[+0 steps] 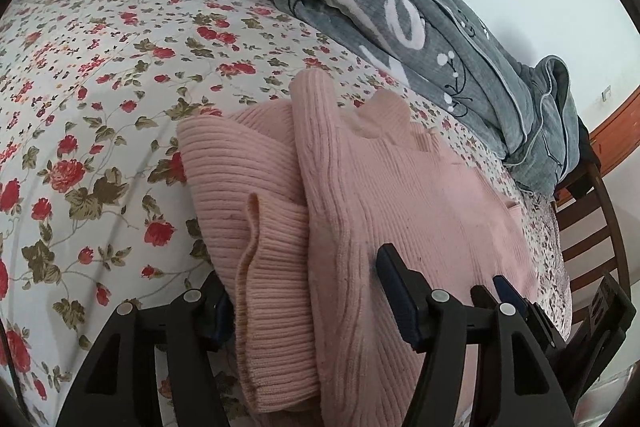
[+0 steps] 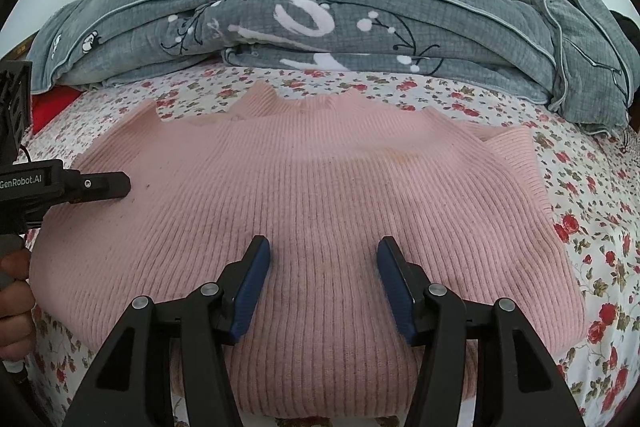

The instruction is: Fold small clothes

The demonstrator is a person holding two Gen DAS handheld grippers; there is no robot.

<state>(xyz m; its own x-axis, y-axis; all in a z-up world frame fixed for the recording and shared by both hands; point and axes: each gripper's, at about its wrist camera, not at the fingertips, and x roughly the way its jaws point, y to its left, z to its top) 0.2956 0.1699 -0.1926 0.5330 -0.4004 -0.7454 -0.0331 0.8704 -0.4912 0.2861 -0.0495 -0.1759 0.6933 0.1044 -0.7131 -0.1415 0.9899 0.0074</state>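
Note:
A pink ribbed knit sweater [image 2: 320, 187] lies spread on the floral bed sheet [image 2: 592, 211]. In the left wrist view the sweater [image 1: 400, 187] has a sleeve folded over its side, with the ribbed cuff [image 1: 272, 267] lying between my fingers. My left gripper [image 1: 304, 291] is open, its jaws wide apart around the sleeve fold; its left fingertip is hidden behind the fabric. It also shows at the left of the right wrist view [image 2: 108, 185]. My right gripper [image 2: 322, 251] is open and empty, just above the sweater's lower middle.
A rumpled grey quilt [image 2: 320, 27] lies along the far side of the bed, against a pale wall; it also shows in the left wrist view [image 1: 400, 7]. A dark wooden slatted chair [image 1: 588, 227] stands beyond the bed edge at the right.

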